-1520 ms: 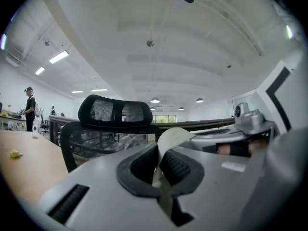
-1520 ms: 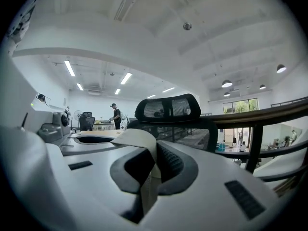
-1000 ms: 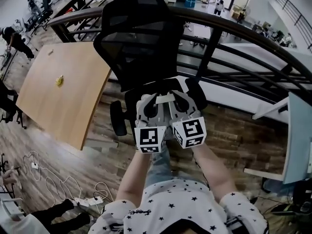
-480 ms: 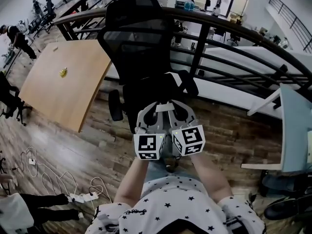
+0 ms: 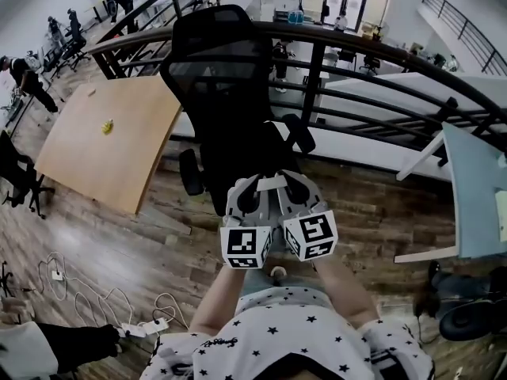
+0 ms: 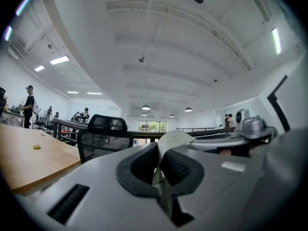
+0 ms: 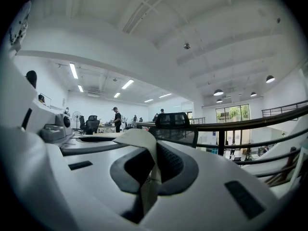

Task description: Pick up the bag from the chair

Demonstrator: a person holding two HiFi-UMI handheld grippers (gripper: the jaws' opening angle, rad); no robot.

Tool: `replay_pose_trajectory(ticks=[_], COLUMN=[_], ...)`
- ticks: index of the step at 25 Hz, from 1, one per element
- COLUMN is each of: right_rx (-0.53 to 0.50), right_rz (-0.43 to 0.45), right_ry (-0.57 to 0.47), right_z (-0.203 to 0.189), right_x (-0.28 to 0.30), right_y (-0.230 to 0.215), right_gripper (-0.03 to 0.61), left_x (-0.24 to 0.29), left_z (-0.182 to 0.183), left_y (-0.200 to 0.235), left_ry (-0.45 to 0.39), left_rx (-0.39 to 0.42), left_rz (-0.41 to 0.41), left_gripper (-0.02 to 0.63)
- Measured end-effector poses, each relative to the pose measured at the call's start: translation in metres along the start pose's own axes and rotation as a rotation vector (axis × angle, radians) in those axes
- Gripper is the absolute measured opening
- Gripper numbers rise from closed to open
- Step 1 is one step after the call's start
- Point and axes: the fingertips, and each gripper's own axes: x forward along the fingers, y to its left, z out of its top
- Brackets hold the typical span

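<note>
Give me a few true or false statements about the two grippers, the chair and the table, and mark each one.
1. The left gripper and the right gripper are each shut on a white strip. True.
2. The chair is red with a solid padded back. False: it is black, with a mesh back.
3. A small yellow object lies on the wooden table. True.
4. The grippers are held far apart, one on each side of the chair. False: they sit side by side, close together, in front of the chair.
</note>
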Motion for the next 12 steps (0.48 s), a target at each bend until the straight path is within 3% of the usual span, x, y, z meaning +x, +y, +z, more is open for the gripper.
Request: replay_pose_trajectory(ticks=[12], right_rx=[-0.017], right_rz=[-0.047], right_ry=[-0.024], right_z=[0.016], right_x=[-0.040], right_y=[0.032], right_gripper=[-0.003], left_x=[-0.045], left_z=[0.019], left_y=[-0.015], left_ry=[-0.023], left_rx=[0.012], left_rz=[-0.078], left_gripper=[0.012])
